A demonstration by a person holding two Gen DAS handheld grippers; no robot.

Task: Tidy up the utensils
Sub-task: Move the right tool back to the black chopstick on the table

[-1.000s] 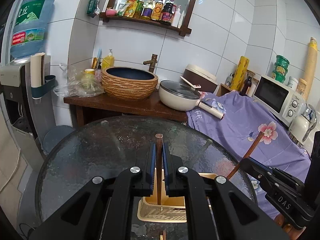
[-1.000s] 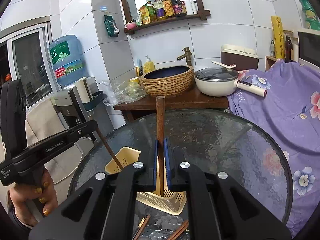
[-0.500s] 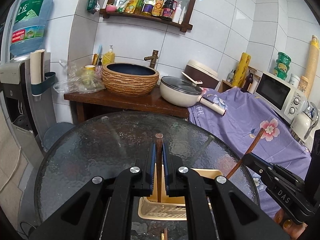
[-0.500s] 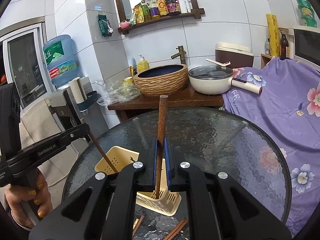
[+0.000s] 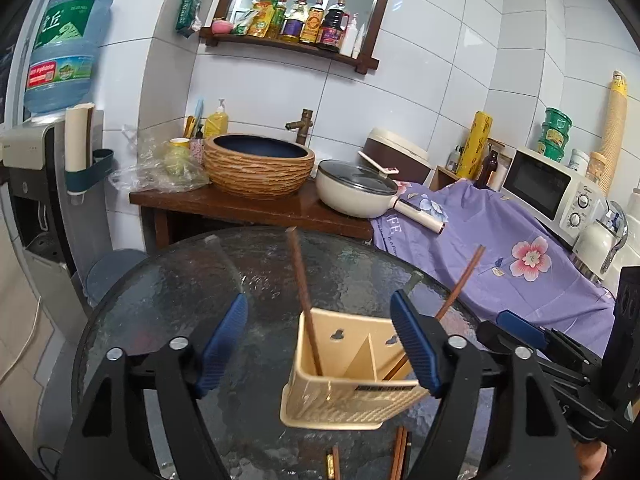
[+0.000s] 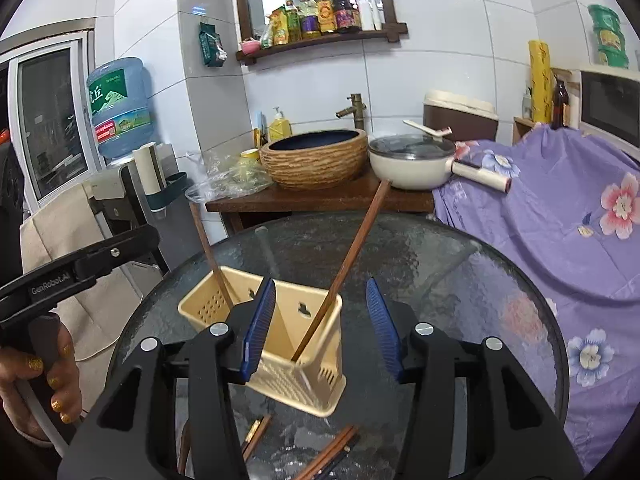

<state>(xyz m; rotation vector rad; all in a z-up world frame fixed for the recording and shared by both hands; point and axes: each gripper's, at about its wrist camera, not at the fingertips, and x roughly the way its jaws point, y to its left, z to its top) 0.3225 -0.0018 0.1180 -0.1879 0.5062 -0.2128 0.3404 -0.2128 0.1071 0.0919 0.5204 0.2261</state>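
A beige plastic utensil holder (image 5: 344, 396) (image 6: 296, 376) with two compartments stands on the round glass table (image 5: 168, 296) (image 6: 460, 280). One brown chopstick (image 5: 302, 292) (image 6: 210, 258) leans in its left compartment and another (image 5: 460, 284) (image 6: 352, 256) leans in its right compartment. My left gripper (image 5: 320, 344) is open and empty above the holder. My right gripper (image 6: 320, 320) is open and empty above the holder too. More chopsticks (image 6: 328, 456) (image 5: 400, 456) lie on the glass in front of the holder.
Behind the table a wooden counter (image 5: 248, 208) carries a woven basin (image 5: 260, 170) and a white pan (image 5: 356, 196). A purple flowered cloth (image 5: 500, 264) covers the right side, with a microwave (image 5: 552, 192). A water dispenser (image 5: 52, 152) stands left.
Both grippers have opened and let go of their chopsticks, which now lean in the holder's two compartments. Both grippers have drawn back a little.
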